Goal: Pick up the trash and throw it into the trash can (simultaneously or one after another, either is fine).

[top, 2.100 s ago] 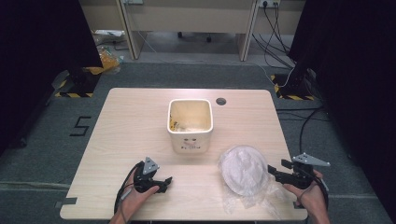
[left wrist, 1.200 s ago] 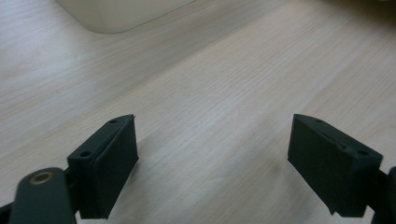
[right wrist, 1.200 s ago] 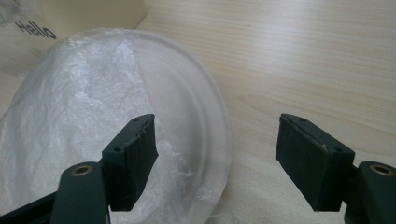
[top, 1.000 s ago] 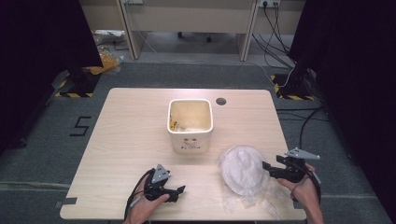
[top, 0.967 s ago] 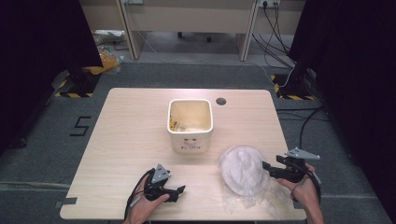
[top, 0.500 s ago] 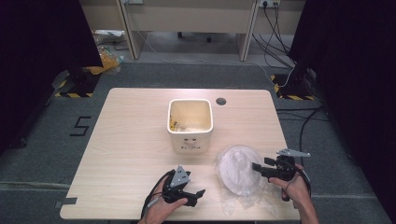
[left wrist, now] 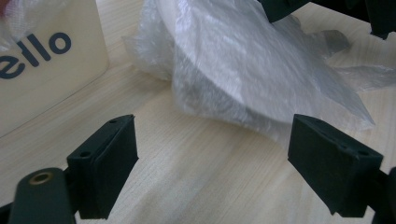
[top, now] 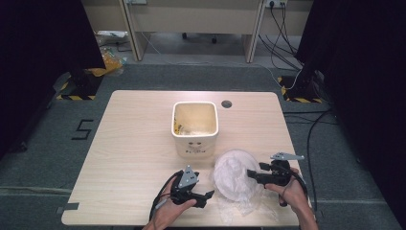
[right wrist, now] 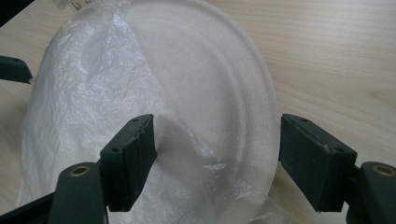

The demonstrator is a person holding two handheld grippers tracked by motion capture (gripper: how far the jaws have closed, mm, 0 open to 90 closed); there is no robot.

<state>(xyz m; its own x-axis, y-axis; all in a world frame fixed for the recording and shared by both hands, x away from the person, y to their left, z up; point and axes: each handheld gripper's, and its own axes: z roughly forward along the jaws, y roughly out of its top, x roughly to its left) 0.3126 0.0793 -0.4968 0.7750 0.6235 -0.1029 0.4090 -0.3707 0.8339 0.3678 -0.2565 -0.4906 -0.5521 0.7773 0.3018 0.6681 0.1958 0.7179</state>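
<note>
Two grippers are at work near the front edge of the wooden table [top: 139,139], both close to a white paper plate [top: 234,175] that is partly wrapped in a thin clear plastic bag [top: 239,203]. Taking the cream square bin [top: 195,128] as the landmark: it stands at the middle of the table, and the plate lies just in front of it and a little to its right, near but not touching it, as far as the high view shows.

The left gripper [top: 203,195] sits in front of the bin, just left of the plate, its jaws spread wide with only bare table between them (its own view shows the crinkled bag and the plate's edge just beyond the jaw tips, with dark lettering on the bin's side at left). The right gripper [top: 253,175] comes in from the plate's right side, jaws also spread, straddling the plate's rim and the bag; whether the pads touch the plate cannot be told.
</note>
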